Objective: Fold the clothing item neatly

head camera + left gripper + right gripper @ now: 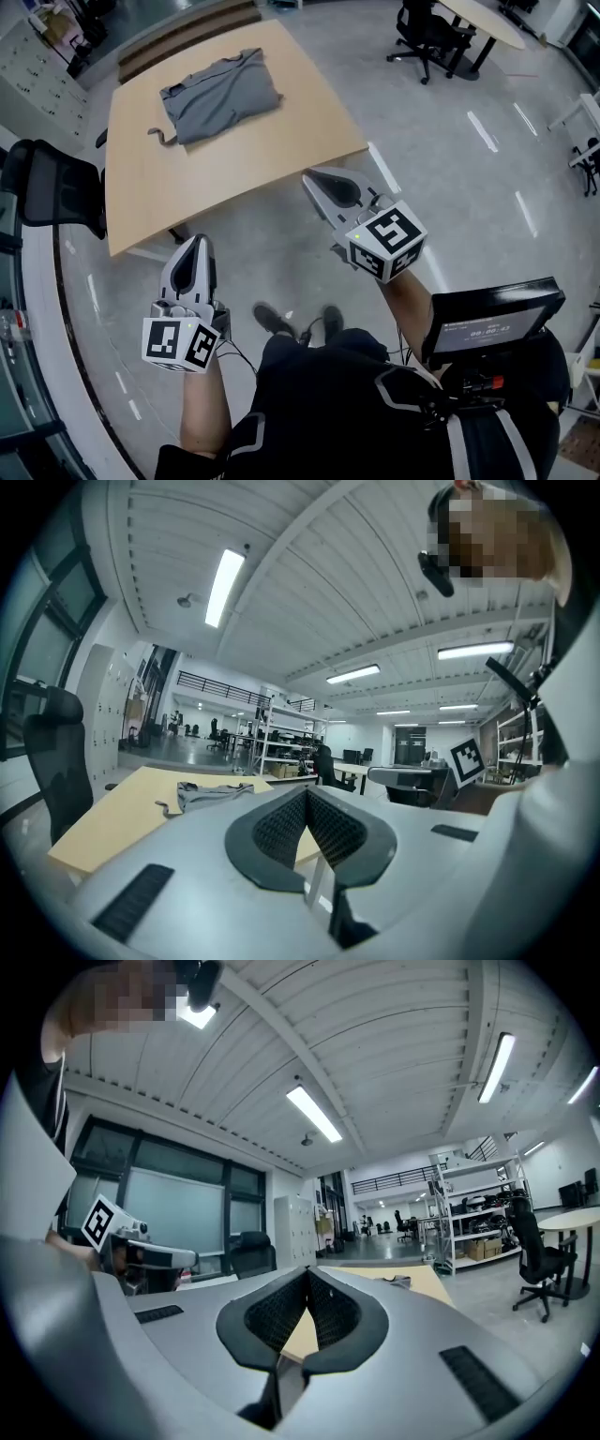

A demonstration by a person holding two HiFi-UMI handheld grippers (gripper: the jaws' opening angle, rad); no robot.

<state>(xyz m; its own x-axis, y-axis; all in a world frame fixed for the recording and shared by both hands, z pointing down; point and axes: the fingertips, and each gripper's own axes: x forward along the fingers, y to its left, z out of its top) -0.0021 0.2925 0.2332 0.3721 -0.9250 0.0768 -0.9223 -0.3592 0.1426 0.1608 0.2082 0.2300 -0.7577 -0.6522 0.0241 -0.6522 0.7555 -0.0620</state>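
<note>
A grey garment [220,94] lies crumpled in a loose rectangle on the far part of a light wooden table [281,150]. Both grippers hover over the floor on the near side of the table, well short of the garment. My left gripper [197,244] is shut with nothing in it, and it points toward the table's near edge. My right gripper [314,180] is also shut and empty, its tip close to the table's front edge. In the left gripper view the garment [211,794] shows far off on the table [108,822]. The right gripper view shows the garment [401,1281] as a small grey heap.
A black mesh office chair [52,187] stands at the table's left end. More black chairs [427,37] and a round table [483,19] stand on the grey floor at the far right. A dark device with a screen [492,319] hangs at the person's waist.
</note>
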